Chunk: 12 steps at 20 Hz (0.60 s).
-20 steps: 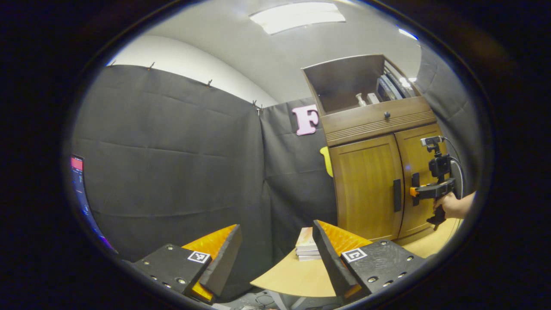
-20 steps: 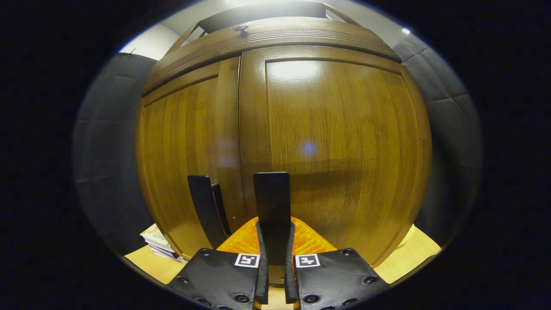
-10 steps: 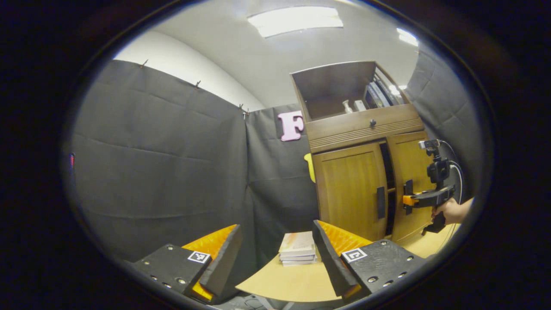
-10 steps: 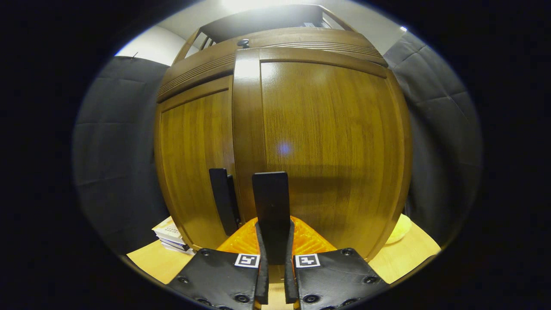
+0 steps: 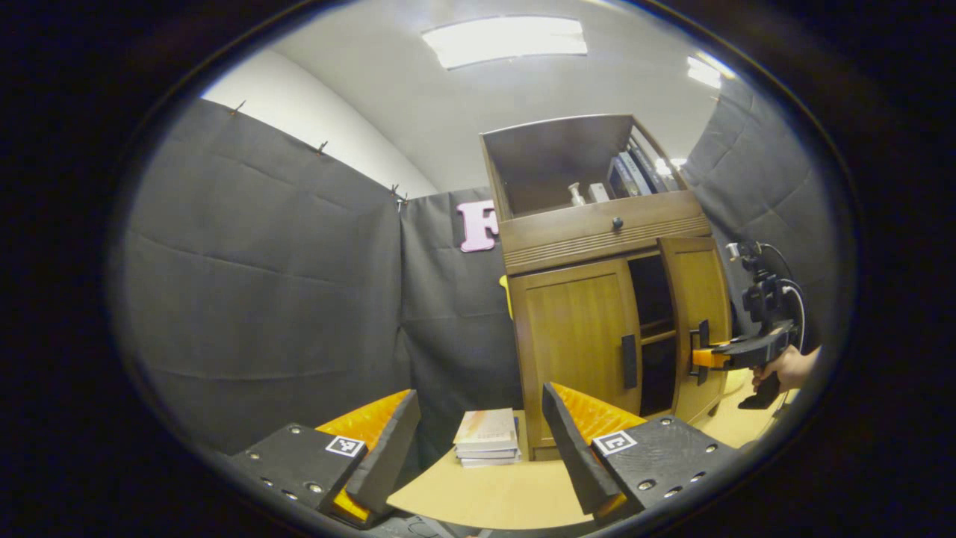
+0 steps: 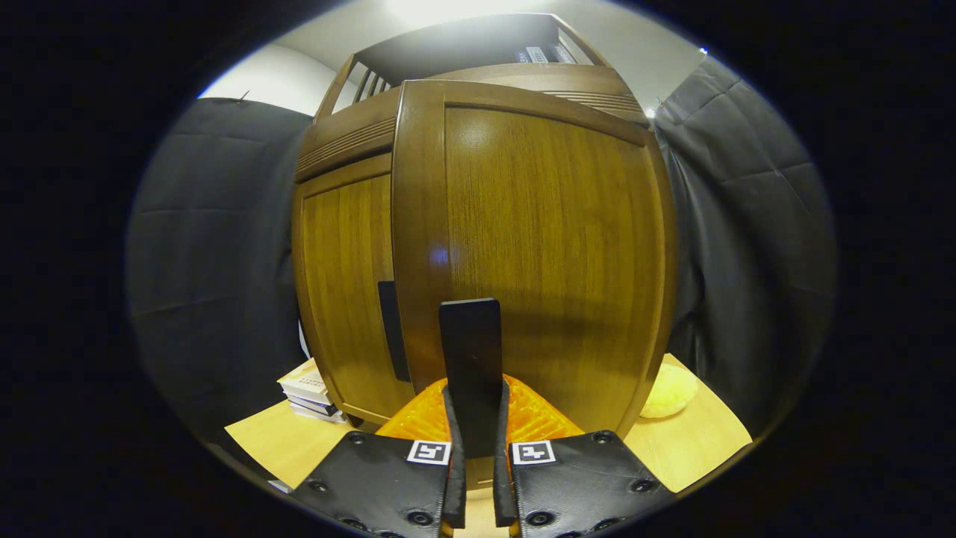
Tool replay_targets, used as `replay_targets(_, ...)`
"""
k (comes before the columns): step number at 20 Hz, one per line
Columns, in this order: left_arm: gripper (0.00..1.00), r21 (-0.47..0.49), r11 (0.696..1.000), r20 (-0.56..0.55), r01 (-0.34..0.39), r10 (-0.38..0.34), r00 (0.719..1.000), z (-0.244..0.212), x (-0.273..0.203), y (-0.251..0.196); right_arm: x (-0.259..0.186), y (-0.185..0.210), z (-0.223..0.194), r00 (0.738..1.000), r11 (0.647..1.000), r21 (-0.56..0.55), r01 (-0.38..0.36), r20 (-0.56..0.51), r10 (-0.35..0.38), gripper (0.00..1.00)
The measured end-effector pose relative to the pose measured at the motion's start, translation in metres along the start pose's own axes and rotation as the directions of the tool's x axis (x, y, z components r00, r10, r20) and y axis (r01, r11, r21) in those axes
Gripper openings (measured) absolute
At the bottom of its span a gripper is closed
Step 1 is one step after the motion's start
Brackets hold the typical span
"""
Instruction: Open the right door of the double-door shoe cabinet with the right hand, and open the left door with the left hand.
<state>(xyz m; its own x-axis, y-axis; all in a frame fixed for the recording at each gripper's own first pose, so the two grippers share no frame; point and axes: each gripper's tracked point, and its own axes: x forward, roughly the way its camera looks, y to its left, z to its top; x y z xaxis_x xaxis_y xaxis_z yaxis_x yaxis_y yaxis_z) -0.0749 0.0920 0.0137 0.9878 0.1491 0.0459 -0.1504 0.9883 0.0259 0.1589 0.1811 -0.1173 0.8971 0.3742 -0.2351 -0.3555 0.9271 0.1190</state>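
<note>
Cabinet (image 5: 590, 299) standing on a table (image 5: 493, 493), two doors, each with one black handle. Right door (image 6: 538, 246) standing ajar, showing a dark interior with one shelf (image 5: 657, 336); contents too dark to tell. Left door (image 5: 571, 344) lying shut, its handle (image 5: 629, 361) untouched. Open top compartment (image 5: 567, 164) holding a small white bottle (image 5: 575, 194), a white box and some upright books. One drawer knob (image 5: 617, 223) below it.

Right gripper (image 6: 475, 418) clamping narrow on the right door's handle (image 6: 469, 351), both fingers pressing its sides; in the left gripper view, a hand (image 5: 780, 370) holding it level at the door's edge. Left gripper (image 5: 478, 448) hanging wide apart, well away from the cabinet, gripping nothing.

Three stacked books (image 5: 487, 437) lying on the table beside the cabinet; one yellow lump (image 6: 668, 392) resting at the far side.
</note>
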Motion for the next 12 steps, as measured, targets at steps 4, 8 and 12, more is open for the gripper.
replay_targets(4, 0.95, -0.008, 0.999, 0.004, 0.048, -0.048, 0.999, 0.001, 0.0, -0.006, -0.024, -0.013, -0.002, 1.0, 1.0, 0.001, 0.003, -0.001, -0.003, 0.12)
replay_targets(8, 0.96, -0.019, 0.995, 0.009, 0.102, -0.102, 0.995, 0.003, 0.0, -0.014, -0.046, -0.029, -0.007, 1.0, 1.0, 0.004, 0.002, -0.003, -0.002, 0.13)
replay_targets(12, 0.96, -0.03, 0.987, 0.019, 0.159, -0.159, 0.987, 0.005, 0.0, -0.021, -0.062, -0.045, -0.008, 1.0, 1.0, -0.004, 0.011, -0.005, -0.011, 0.12)
